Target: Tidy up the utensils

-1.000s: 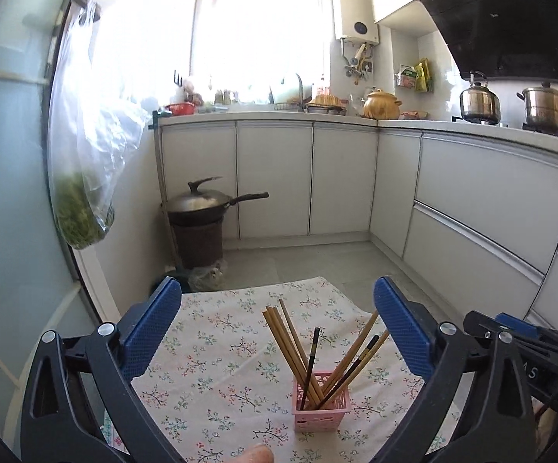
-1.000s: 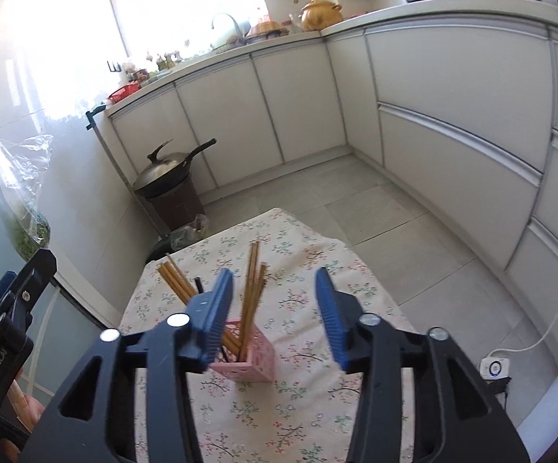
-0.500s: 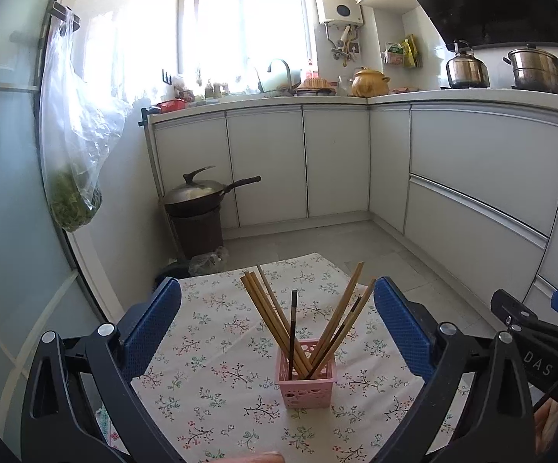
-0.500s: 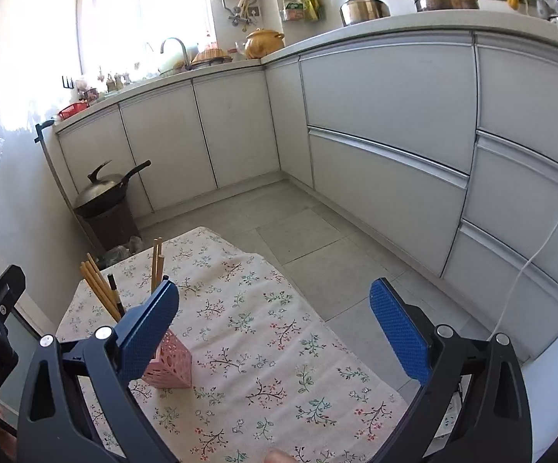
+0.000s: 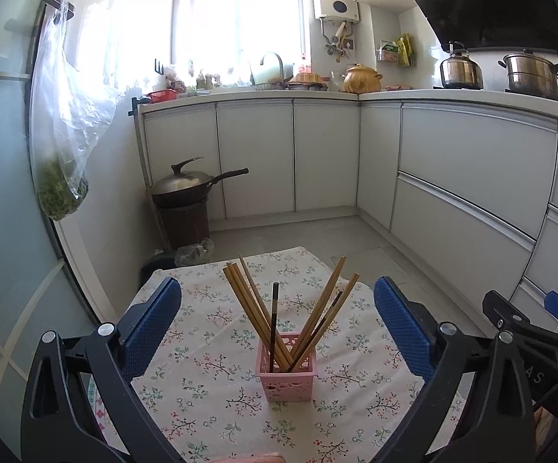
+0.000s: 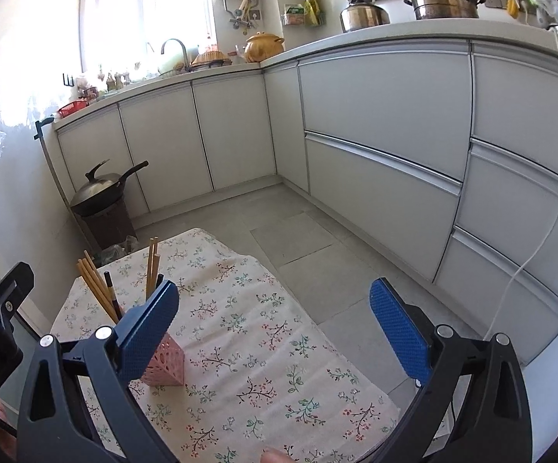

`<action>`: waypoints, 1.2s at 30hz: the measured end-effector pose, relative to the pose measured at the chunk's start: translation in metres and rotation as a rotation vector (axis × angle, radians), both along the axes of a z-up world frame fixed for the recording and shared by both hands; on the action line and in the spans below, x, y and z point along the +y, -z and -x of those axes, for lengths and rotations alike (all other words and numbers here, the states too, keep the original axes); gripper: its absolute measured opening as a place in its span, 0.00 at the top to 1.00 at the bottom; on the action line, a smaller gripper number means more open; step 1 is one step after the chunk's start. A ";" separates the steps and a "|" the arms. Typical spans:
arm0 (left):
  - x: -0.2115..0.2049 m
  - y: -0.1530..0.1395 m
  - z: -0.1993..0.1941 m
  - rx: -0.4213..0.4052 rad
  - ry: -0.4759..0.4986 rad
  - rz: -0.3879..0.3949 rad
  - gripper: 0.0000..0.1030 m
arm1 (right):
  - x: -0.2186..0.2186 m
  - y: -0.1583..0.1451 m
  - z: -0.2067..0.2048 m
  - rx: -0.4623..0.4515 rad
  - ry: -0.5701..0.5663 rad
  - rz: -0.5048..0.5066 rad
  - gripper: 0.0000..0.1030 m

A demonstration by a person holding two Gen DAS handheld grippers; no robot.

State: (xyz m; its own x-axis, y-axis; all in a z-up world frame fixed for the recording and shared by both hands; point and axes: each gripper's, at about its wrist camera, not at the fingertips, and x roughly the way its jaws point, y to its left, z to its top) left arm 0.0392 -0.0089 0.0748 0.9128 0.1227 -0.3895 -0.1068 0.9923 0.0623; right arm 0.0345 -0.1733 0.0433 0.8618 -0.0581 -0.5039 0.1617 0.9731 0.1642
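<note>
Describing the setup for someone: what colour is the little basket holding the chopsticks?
Pink basket, clearest in the left wrist view.

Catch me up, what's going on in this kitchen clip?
A person holds a gripper in each hand over a table with a floral cloth. A pink basket stands on it with wooden and dark chopsticks upright inside, fanned out. The left gripper is open and faces the basket without touching it. The right gripper has just been opening and now stands wide with nothing between its fingers; the basket sits off to its left. No loose utensils show on the cloth.
</note>
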 end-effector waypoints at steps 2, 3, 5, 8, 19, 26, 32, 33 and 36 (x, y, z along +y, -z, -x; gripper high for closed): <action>-0.001 0.001 -0.001 0.004 0.001 -0.001 0.07 | 0.000 0.001 0.000 0.003 0.000 0.002 0.06; -0.002 0.002 -0.002 0.008 0.004 -0.003 0.07 | 0.000 0.002 -0.001 0.004 0.003 0.005 0.06; -0.003 0.003 -0.003 0.011 0.004 -0.003 0.07 | 0.000 0.002 -0.001 0.010 0.003 0.005 0.06; -0.003 0.005 -0.004 0.017 0.004 -0.004 0.07 | 0.000 0.004 -0.002 0.018 0.003 0.000 0.06; -0.003 0.009 -0.009 0.038 -0.005 0.001 0.07 | -0.001 0.007 -0.006 0.042 0.001 -0.012 0.06; -0.003 0.010 -0.010 0.042 -0.006 -0.002 0.07 | -0.002 0.010 -0.007 0.051 -0.002 -0.019 0.06; -0.001 0.013 -0.010 0.046 -0.007 -0.004 0.07 | -0.002 0.010 -0.008 0.053 -0.002 -0.018 0.06; -0.001 0.013 -0.010 0.047 -0.007 -0.003 0.07 | -0.002 0.010 -0.008 0.053 -0.002 -0.018 0.06; 0.000 0.013 -0.011 0.050 -0.008 -0.004 0.07 | -0.002 0.010 -0.008 0.054 -0.002 -0.019 0.06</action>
State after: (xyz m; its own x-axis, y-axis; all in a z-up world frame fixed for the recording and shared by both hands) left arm 0.0501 -0.0093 0.0616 0.8911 0.1319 -0.4343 -0.1116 0.9911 0.0720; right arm 0.0422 -0.1753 0.0333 0.8337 -0.0465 -0.5503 0.1688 0.9702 0.1737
